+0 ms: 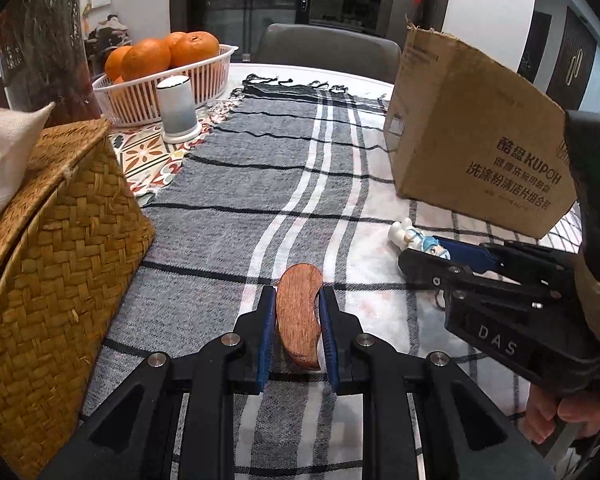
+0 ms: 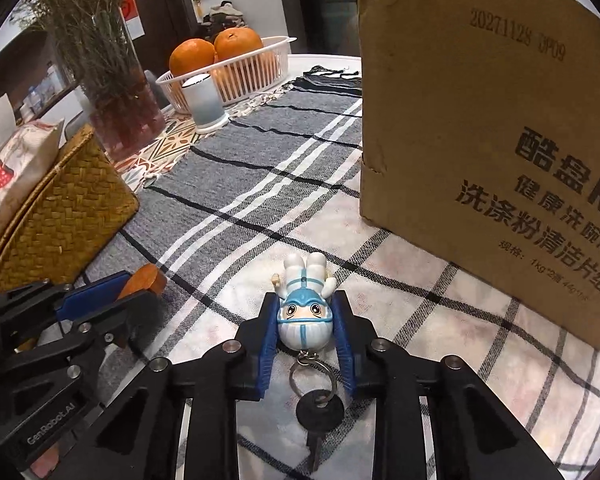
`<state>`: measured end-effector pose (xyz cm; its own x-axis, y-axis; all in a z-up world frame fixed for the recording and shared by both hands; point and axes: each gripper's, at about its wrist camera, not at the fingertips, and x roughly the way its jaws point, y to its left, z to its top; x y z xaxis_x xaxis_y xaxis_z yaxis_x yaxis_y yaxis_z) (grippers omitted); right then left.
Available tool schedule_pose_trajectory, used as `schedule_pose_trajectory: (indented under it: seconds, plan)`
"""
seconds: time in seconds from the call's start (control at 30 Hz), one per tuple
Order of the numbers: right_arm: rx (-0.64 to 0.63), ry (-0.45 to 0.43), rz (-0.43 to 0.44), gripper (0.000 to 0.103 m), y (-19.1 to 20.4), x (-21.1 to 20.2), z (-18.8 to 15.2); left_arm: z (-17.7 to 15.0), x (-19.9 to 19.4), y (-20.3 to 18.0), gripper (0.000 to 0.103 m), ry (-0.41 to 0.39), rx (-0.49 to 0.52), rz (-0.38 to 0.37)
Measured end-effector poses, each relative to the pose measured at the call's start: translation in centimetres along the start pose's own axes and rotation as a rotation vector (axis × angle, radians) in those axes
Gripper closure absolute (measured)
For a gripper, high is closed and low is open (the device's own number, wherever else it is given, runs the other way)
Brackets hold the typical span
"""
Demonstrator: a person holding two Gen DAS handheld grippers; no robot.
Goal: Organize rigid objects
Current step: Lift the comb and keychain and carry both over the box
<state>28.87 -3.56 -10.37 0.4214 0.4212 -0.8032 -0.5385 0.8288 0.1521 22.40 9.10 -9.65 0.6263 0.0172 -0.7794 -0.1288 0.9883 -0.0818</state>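
Left gripper (image 1: 298, 320) is pinching a curved wooden piece (image 1: 299, 316), which stands on edge between the blue pads, low over the plaid cloth (image 1: 236, 184) on the counter. Right gripper (image 2: 305, 320) is clamped on the head of a small astronaut-style figurine keychain (image 2: 304, 304); the figurine lies on its back on the cloth with legs pointing away from the camera, and its key ring and dark key (image 2: 318, 412) trail back between the gripper arms. No earlier frame to compare, so only the closed grip is reported. The two grippers sit side by side, near each other; each shows up in the other's view. Cardboard box (image 2: 492, 132) with printed Chinese text stands upright on the cloth just beyond the figurine, to the right. Woven straw basket (image 1: 56, 264) sits at the left edge, with a white slotted basket of oranges (image 1: 160, 60) and a small white cylinder (image 1: 176, 108) further back.
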Motion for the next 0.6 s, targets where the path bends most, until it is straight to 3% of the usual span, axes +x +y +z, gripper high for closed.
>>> schedule_pose_trajectory:
  seconds: [0.6]
  plan:
    - [0.248,-0.132,-0.090,0.075,-1.9,-8.5,-0.3,3.8,-4.0,-3.3,0.081,-0.077,0.085,-0.115]
